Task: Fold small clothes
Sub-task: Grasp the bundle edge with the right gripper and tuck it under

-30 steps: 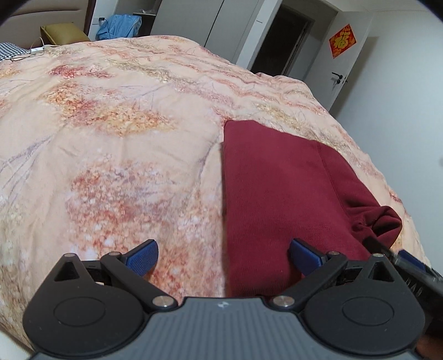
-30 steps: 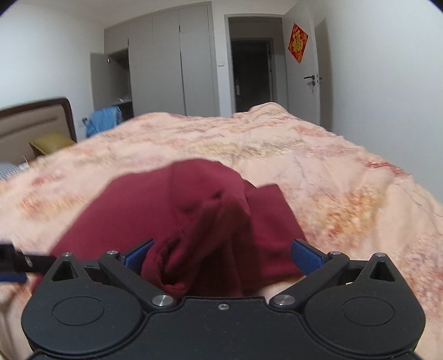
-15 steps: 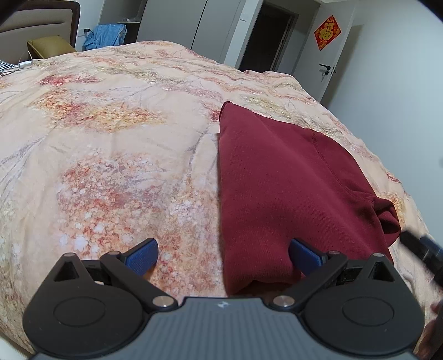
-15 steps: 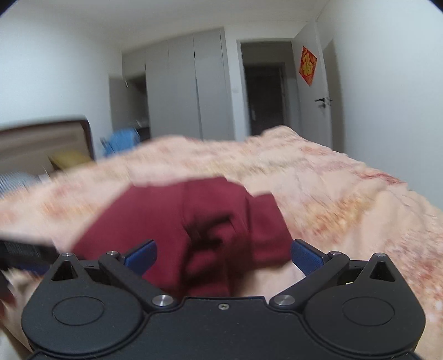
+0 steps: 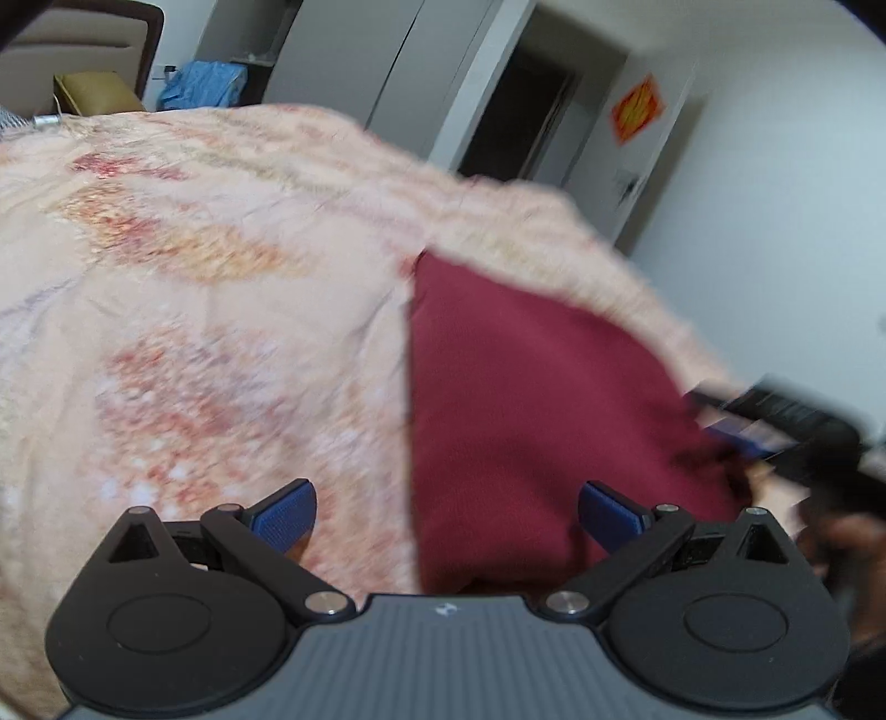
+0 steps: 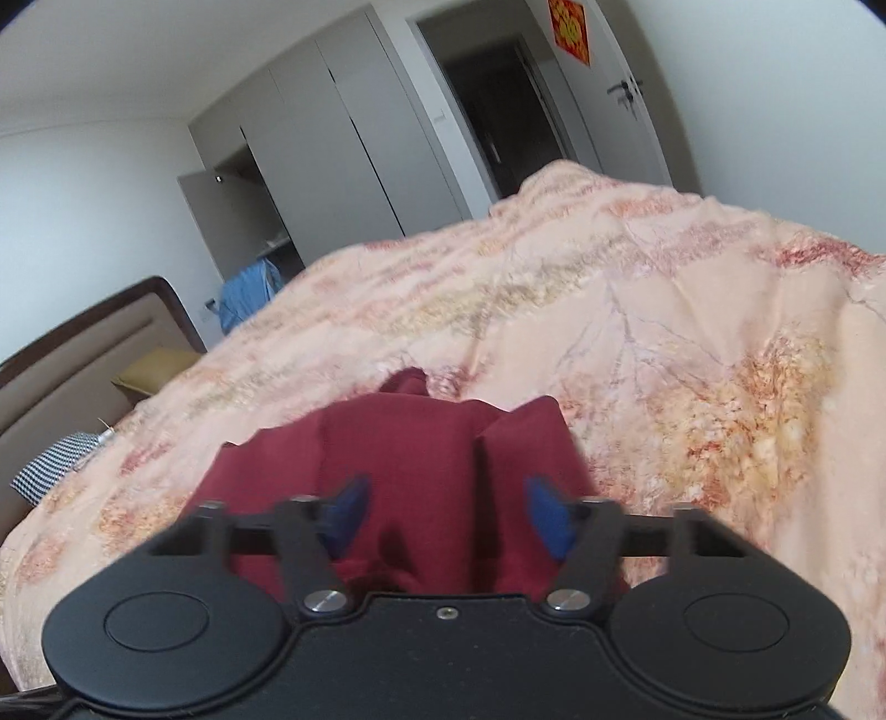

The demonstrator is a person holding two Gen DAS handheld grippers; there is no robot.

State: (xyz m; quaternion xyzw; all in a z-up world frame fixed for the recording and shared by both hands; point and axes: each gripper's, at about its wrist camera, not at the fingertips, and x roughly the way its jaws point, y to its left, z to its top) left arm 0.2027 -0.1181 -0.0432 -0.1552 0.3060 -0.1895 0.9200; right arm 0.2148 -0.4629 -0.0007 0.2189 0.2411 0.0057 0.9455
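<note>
Since a second ago, the right gripper [image 6: 443, 518] has narrowed its jaws around the bunched near-right corner of the dark red garment [image 5: 531, 399], though the pads do not look fully clamped. That corner is probably what gets lifted for the next fold. The left gripper [image 5: 446, 509] hovers wide open and empty over the garment's near left edge, likely ready to pin it on the floral bedspread [image 5: 194, 310].

No text can be read. A red sign [image 6: 570, 25] with gold marking is seen on the door [image 6: 620, 94], its character blurred.
</note>
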